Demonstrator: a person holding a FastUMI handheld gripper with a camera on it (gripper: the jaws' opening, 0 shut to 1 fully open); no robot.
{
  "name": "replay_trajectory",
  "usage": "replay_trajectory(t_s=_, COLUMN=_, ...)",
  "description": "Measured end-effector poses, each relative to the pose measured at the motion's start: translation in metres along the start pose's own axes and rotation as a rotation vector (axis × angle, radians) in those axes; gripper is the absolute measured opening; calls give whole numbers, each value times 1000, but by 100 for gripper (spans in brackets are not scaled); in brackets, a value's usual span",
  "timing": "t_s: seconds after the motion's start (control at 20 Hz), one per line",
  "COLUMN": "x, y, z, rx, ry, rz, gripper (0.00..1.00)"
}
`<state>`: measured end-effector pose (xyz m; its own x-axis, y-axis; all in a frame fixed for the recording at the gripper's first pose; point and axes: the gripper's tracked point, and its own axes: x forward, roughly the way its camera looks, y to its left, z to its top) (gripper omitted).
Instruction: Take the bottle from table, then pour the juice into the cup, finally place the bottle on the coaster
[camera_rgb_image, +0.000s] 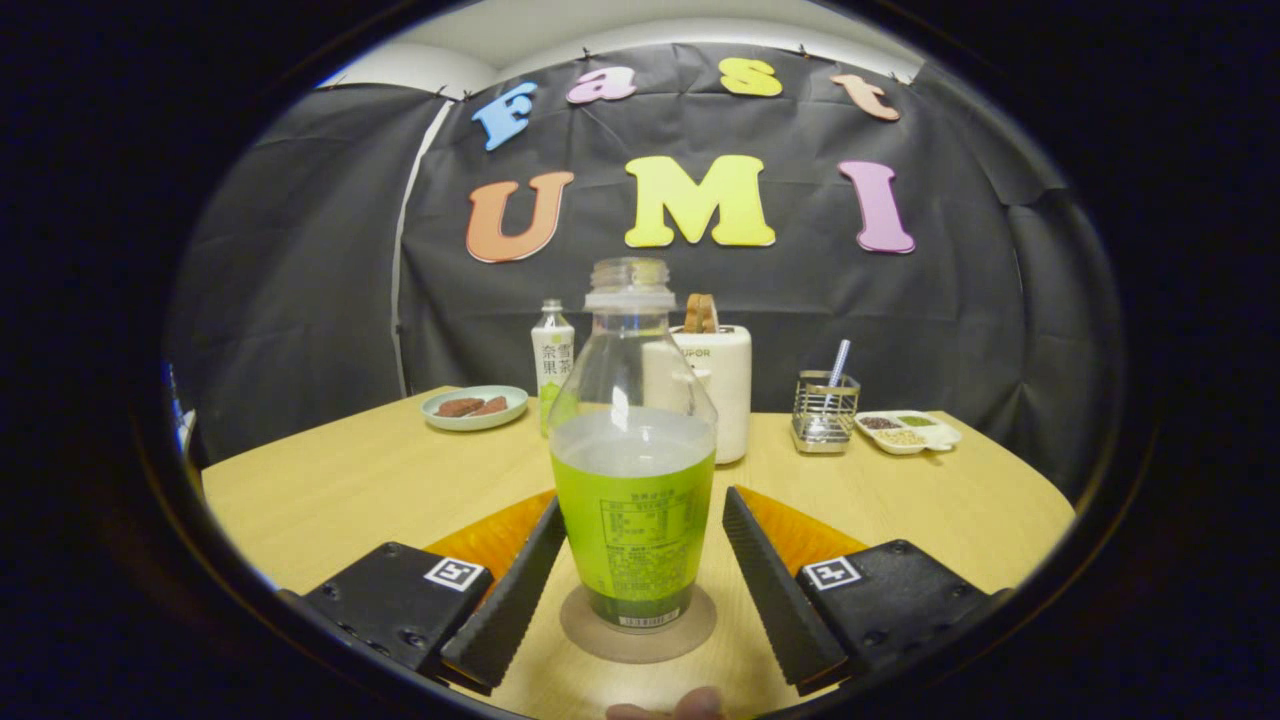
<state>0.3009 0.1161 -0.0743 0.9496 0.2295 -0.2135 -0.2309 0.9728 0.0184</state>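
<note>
A clear uncapped bottle (633, 500) about half full of green juice stands upright on a round brown coaster (690, 632) on the wooden table (330, 490). My gripper (642, 505) is open, one finger on each side of the bottle's lower body. The left finger (510, 600) lies close along the bottle's side. The right finger (775, 590) stands off it with a small gap.
Beyond the bottle stand a white appliance (722, 385) holding bread, a second capped green-tea bottle (551, 365), a plate (474, 407) with brown food, a wire holder (824, 408) with a utensil, and a divided dish (908, 430). A person's fingertip (665, 708) shows below the coaster.
</note>
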Motion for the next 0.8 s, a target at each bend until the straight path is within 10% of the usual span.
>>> replay_trajectory(t_s=0.8, x=-188, y=0, z=20, rx=-50, ry=-163, rz=-107, gripper=100)
